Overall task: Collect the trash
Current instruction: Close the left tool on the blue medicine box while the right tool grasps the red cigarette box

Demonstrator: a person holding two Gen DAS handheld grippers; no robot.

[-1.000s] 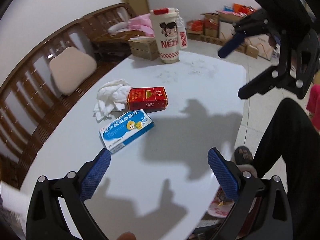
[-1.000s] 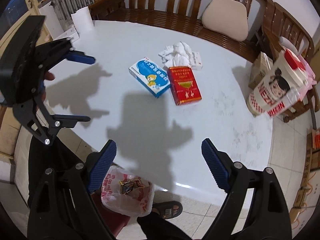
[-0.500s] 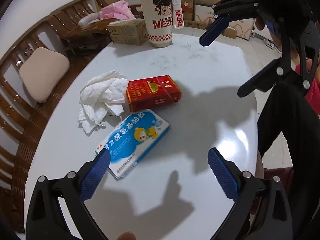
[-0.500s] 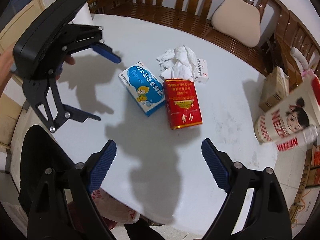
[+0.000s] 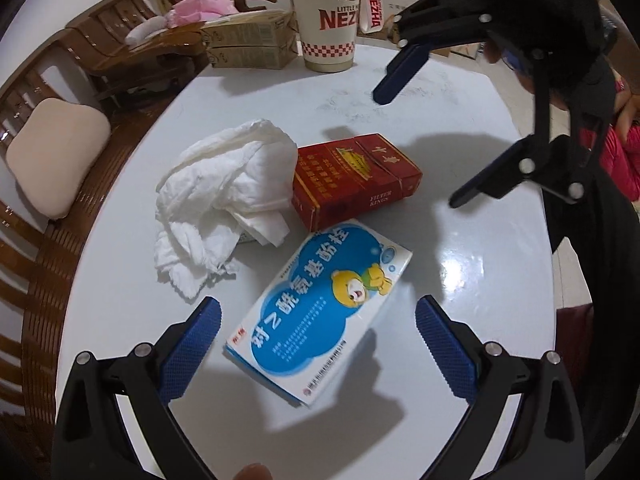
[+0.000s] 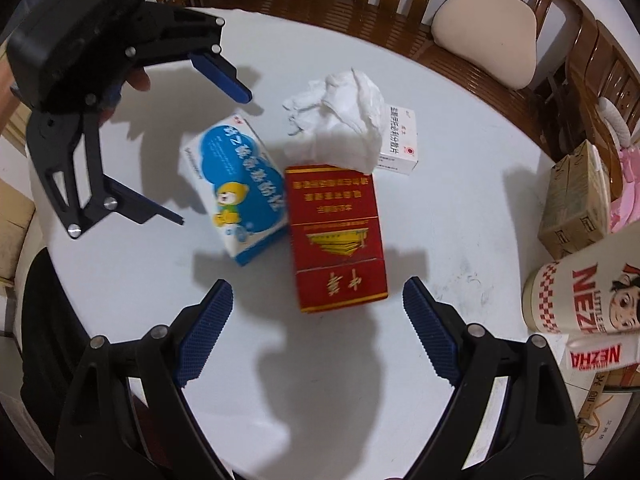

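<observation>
**Blue and red cartons, each lined up with its own gripper**

White and glossy, the round tabletop (image 5: 480, 128) carries a tight cluster of rubbish near its middle: a crumpled white tissue (image 5: 224, 196), a red cigarette carton (image 5: 356, 178), a blue-and-white medicine box (image 5: 320, 312) and, half tucked under the tissue, a small white pill box (image 6: 402, 142). The tissue overlaps one end of the red carton, and the blue box lies just beside the carton's long side, so the pieces crowd one another.

The left gripper (image 5: 316, 344) hangs over the blue box with its jaws spread wide, one blue pad on either side of the box's near end and neither touching it. That straddle reads as a set-up for closing across the box's narrow width. The right gripper (image 6: 316, 328) is likewise released and empty, with its pads flanking the near end of the red carton, which points straight away from it.

Coming from opposite sides keeps the two tools apart and gives each a free end to take hold of. Nothing is lifted yet, so collection looks barely begun. The carton's far end sits under the tissue, so drawing it out may drag the tissue along. A tall printed paper cup (image 5: 328, 16) stands at the tabletop's edge, well apart from the cluster.
</observation>
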